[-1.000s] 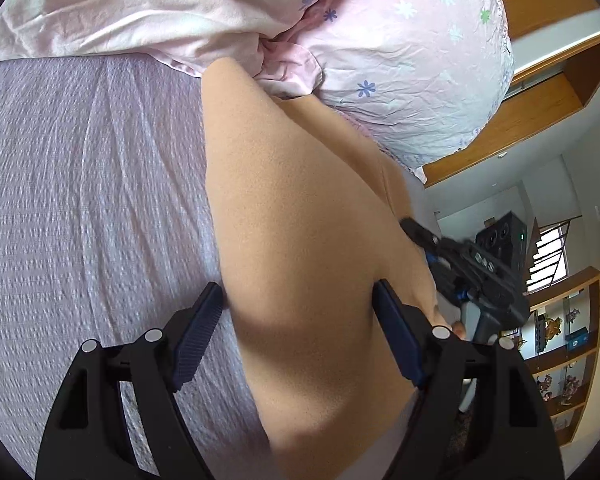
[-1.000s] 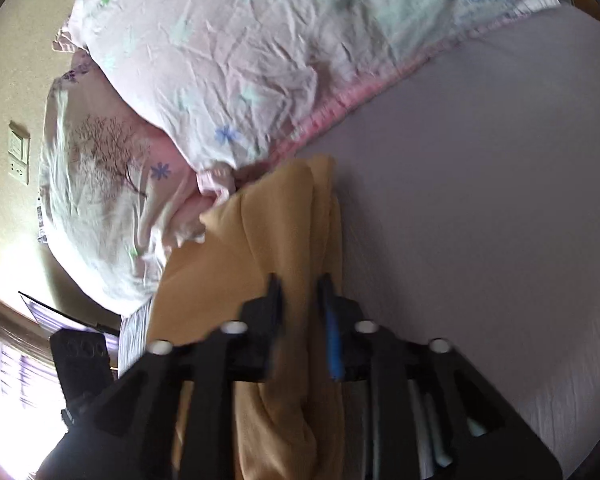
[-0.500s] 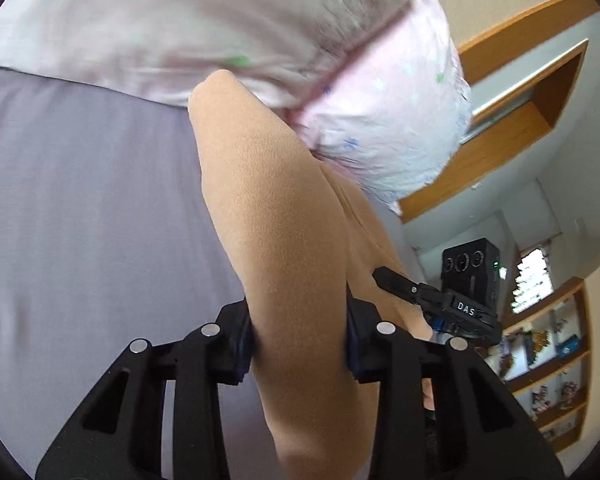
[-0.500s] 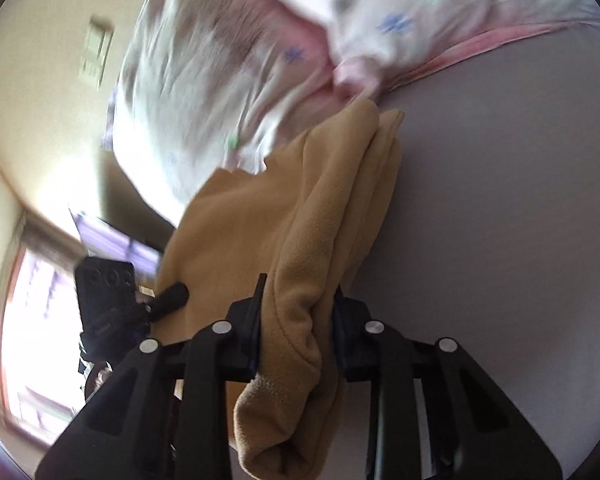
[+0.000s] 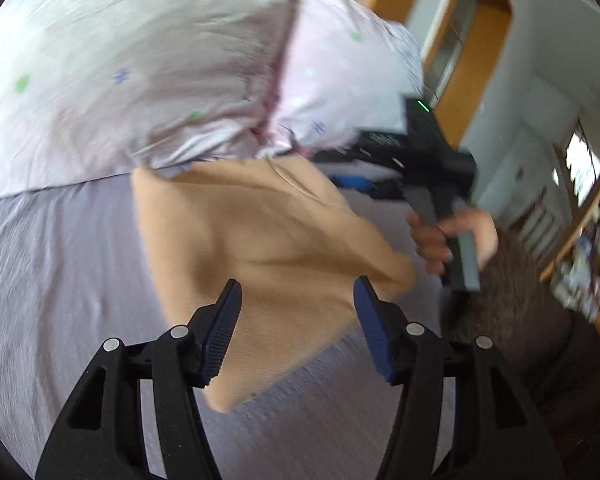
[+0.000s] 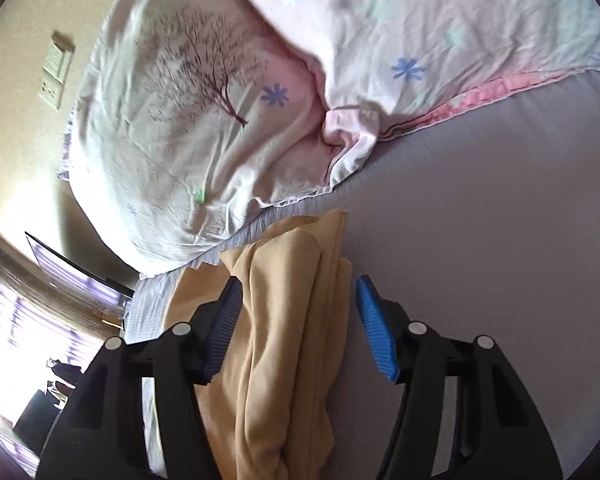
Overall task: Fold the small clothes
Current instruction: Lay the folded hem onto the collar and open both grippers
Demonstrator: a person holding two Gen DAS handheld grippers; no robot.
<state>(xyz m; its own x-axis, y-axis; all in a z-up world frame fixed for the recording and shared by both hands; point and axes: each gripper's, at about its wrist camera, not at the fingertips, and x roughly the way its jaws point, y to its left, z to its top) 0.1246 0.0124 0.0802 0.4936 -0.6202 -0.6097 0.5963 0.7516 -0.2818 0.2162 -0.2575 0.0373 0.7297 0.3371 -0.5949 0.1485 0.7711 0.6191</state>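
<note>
A tan fleece garment (image 5: pixel 268 248) lies on the lilac bed sheet (image 5: pixel 52 264), its far edge against the pillows. My left gripper (image 5: pixel 296 300) is open above it, the cloth showing between the jaws. In the right wrist view the same garment (image 6: pixel 288 320) lies folded in thick layers on the sheet (image 6: pixel 480 208). My right gripper (image 6: pixel 298 304) is open over that folded edge, which runs between the jaws. In the left wrist view the right gripper (image 5: pixel 384 168) is seen held by a hand at the garment's far right side.
Two pale pink floral pillows (image 5: pixel 160 64) lie along the far side of the bed and also show in the right wrist view (image 6: pixel 228 100). Wooden window frames and shelves (image 5: pixel 580 216) stand beyond the bed's right edge. A wall switch plate (image 6: pixel 56 72) is on the left wall.
Both grippers were shut on the garment half a second ago and have opened. The garment has dropped onto the sheet and both grippers have pulled back from it.
</note>
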